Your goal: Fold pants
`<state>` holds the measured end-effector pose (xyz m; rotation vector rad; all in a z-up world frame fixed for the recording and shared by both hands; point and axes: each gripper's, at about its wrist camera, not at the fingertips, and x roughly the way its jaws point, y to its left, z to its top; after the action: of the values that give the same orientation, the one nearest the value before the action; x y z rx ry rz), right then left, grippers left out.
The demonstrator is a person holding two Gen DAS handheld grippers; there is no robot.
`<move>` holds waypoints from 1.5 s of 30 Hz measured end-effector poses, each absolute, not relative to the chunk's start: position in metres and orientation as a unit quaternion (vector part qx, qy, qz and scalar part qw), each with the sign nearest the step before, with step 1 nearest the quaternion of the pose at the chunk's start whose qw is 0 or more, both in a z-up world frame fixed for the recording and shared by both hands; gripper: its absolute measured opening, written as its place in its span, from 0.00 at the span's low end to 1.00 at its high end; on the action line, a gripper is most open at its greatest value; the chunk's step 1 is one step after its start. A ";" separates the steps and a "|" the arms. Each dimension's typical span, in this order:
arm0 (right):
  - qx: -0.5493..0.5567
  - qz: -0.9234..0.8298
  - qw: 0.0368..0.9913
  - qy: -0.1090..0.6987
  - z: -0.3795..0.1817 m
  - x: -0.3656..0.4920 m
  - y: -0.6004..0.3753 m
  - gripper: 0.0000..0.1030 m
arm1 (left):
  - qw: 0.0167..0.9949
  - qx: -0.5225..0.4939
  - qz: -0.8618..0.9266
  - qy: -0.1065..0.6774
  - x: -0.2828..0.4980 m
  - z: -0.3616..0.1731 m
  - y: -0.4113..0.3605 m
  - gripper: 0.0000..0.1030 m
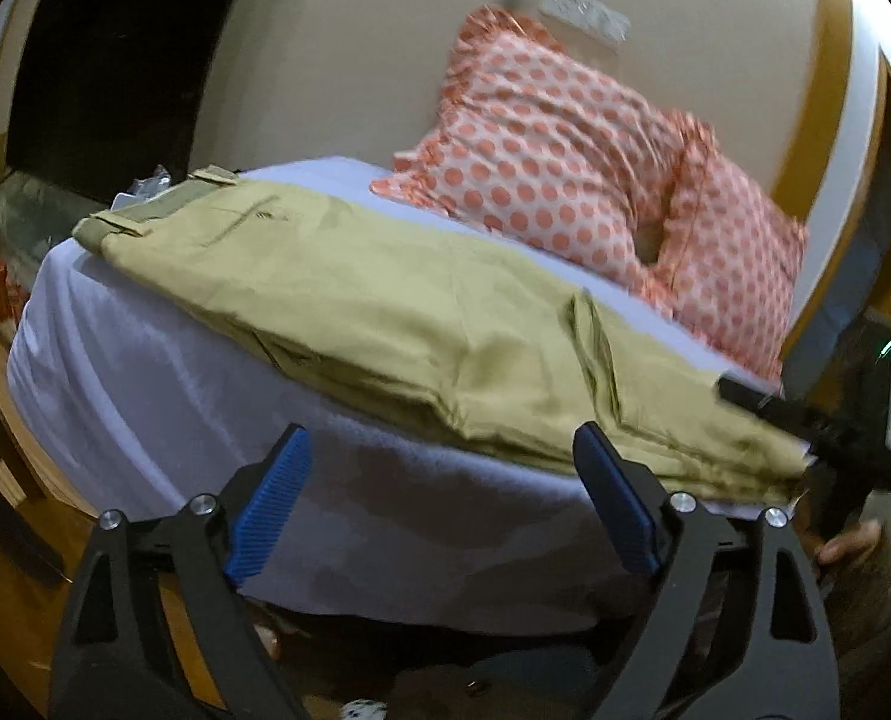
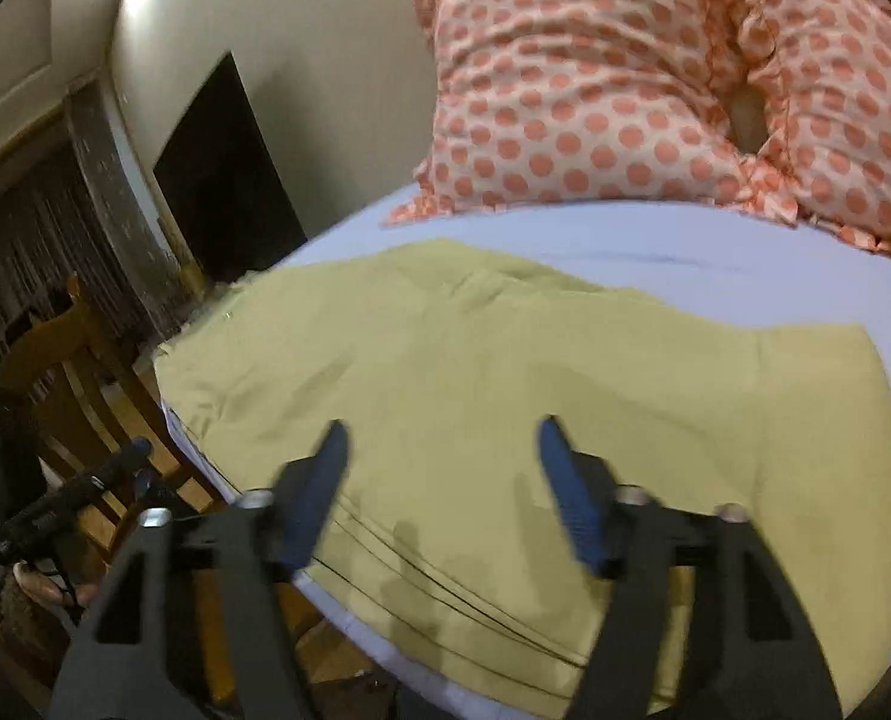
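Motion blur softens both wrist views; the pillows (image 2: 595, 78) are cut by the top and right edges of the right wrist view; the pants (image 2: 505, 396) run under the gripper bodies there, hem end unseen; the wall plate (image 1: 583, 15) is unreadable; small items (image 1: 145, 189) past the waistband cannot be identified.

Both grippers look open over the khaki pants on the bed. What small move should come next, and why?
Probably lower the right gripper onto the hem end of the pants and close on it. Its jaws are open and empty above the stacked leg edges, while the left gripper, also open, sits off the bed edge. The pants lie full length, so no crosswise fold is made yet.
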<state>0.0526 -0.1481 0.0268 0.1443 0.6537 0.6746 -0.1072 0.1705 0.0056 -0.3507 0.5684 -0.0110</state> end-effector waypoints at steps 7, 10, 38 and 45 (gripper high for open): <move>0.149 0.265 0.900 0.312 0.028 0.066 -0.201 0.83 | 0.929 -0.201 -0.028 0.309 -0.083 -0.014 0.172 0.86; 0.161 0.259 0.898 0.318 0.023 0.065 -0.204 0.84 | 0.924 -0.236 -0.029 0.298 -0.080 -0.013 0.182 0.86; 0.176 0.278 0.883 0.336 0.004 0.068 -0.192 0.86 | 0.891 -0.354 0.005 0.283 -0.055 0.005 0.192 0.94; 0.181 0.282 0.883 0.329 0.005 0.067 -0.194 0.86 | 0.873 -0.402 0.023 0.273 -0.049 0.005 0.217 0.85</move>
<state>0.0671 -0.1939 0.0048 0.3763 0.6858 0.5879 -0.0490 0.2175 0.0054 -0.8404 0.5712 0.0484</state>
